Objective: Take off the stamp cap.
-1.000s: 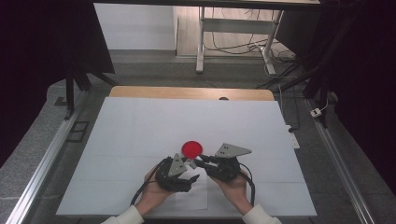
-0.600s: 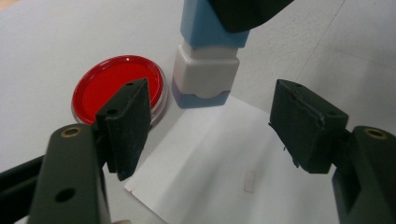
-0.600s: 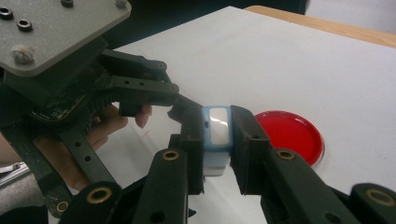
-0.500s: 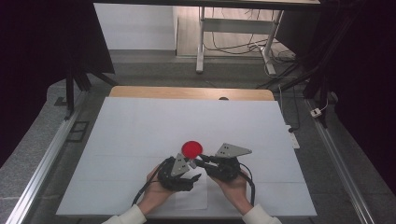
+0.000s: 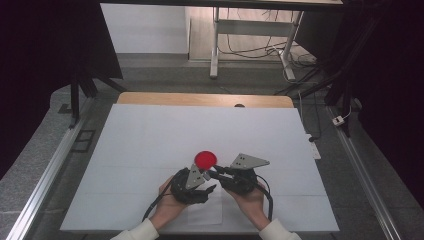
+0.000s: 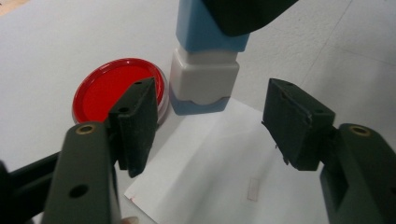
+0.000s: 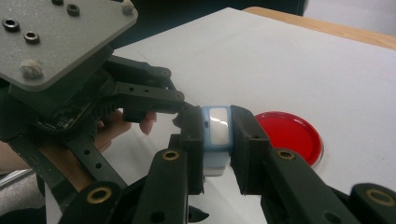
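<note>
- The right gripper (image 7: 217,149) is clamping the blue-and-white stamp (image 7: 215,135) upright by its blue upper body, base down on the far corner of the white paper sheet (image 6: 224,172) near the near edge of the table (image 5: 150,140).
- The left gripper (image 6: 210,126) is standing apart, nothing between its jaws; they have just been narrowing toward the stamp's white lower part (image 6: 204,81).
- The red ink pad (image 6: 116,88) is lying just beside the stamp, off the paper's corner.
- To do this well, I would be keeping the stamp vertical and steady, closing the left jaws squarely on the white section, and avoiding dragging the paper or nudging the pad.
</note>
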The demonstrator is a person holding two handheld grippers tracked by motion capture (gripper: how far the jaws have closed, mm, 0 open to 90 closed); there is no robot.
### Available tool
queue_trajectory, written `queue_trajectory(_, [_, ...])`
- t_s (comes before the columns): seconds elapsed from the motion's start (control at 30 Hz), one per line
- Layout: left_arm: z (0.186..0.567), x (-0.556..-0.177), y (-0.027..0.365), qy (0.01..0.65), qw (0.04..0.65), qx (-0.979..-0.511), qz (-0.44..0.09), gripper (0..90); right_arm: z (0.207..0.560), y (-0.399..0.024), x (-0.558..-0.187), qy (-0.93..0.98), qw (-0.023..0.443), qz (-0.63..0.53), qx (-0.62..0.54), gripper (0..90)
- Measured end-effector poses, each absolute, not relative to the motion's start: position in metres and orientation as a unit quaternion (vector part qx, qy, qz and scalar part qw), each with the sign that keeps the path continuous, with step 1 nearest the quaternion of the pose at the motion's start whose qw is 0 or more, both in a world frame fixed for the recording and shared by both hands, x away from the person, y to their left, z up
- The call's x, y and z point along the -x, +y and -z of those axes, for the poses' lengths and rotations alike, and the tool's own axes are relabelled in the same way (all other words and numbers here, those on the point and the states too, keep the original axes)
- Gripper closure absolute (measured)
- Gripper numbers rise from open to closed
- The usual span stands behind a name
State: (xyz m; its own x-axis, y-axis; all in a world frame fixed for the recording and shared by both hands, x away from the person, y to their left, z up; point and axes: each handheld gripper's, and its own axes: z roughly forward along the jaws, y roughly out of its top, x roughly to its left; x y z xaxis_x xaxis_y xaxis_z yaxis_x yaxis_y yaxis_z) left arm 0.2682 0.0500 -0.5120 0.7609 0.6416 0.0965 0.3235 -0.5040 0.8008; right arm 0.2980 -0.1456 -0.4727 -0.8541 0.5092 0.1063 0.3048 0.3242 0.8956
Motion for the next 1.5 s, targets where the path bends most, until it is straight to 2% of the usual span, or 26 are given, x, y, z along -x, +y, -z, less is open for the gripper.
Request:
queue_trajectory(0.83, [0.5114,-0.2682,0.0514,0.278,0.402,-0.842,-0.227,62.2,0.4737,-0.1492,-0.2998,0.798,0.096,-0.531,-0.268,74.9])
queue_trajectory(1.5, [0.5135,-0.2679,0.0491,0.274,0.391,-0.845,-0.24,61.8,0.4748,-0.1492,-0.2993,0.792,0.091,-0.537,-0.274,74.9])
